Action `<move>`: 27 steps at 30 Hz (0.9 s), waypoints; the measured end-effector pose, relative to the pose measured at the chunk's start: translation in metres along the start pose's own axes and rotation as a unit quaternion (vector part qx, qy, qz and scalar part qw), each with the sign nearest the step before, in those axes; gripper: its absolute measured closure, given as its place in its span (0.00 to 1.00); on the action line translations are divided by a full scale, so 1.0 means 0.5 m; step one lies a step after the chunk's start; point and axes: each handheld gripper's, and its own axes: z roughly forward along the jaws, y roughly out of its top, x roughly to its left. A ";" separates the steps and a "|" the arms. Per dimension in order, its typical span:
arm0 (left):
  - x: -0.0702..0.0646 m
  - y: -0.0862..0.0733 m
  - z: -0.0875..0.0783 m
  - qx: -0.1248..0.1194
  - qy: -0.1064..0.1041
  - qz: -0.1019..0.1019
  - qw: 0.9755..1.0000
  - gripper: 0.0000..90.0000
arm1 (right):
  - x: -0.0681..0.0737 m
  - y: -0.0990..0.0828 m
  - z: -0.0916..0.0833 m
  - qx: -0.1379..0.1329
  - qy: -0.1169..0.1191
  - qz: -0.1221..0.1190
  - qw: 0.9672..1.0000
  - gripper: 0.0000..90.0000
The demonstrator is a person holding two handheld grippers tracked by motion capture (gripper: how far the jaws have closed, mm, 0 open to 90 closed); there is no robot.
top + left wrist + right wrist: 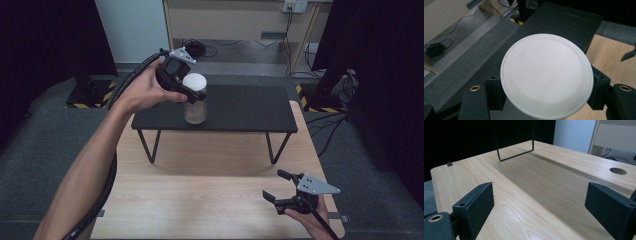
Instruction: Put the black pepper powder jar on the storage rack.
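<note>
A clear jar (195,111) with a round white lid (194,82) stands upright over the left part of a black raised shelf (245,107). My left gripper (194,95) is shut on it just under the lid, reaching in from the left. In the left gripper view the white lid (546,75) sits between the two black jaws of the left gripper (546,93). Whether the jar's base touches the shelf I cannot tell. My right gripper (274,186) rests low near the table's front right corner, open with nothing between its jaws; it is also in its own view (539,202).
The shelf stands on thin wire legs (515,155) on a light wooden table (210,200). A round cable grommet (618,171) is set in the tabletop. Grey carpet, loose cables (202,49) and a pale cabinet (225,20) lie beyond the table.
</note>
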 end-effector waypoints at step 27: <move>0.078 -0.051 0.035 0.003 0.034 -0.050 0.998 0.36 | -0.001 -0.002 0.004 0.006 0.002 0.002 1.000 0.10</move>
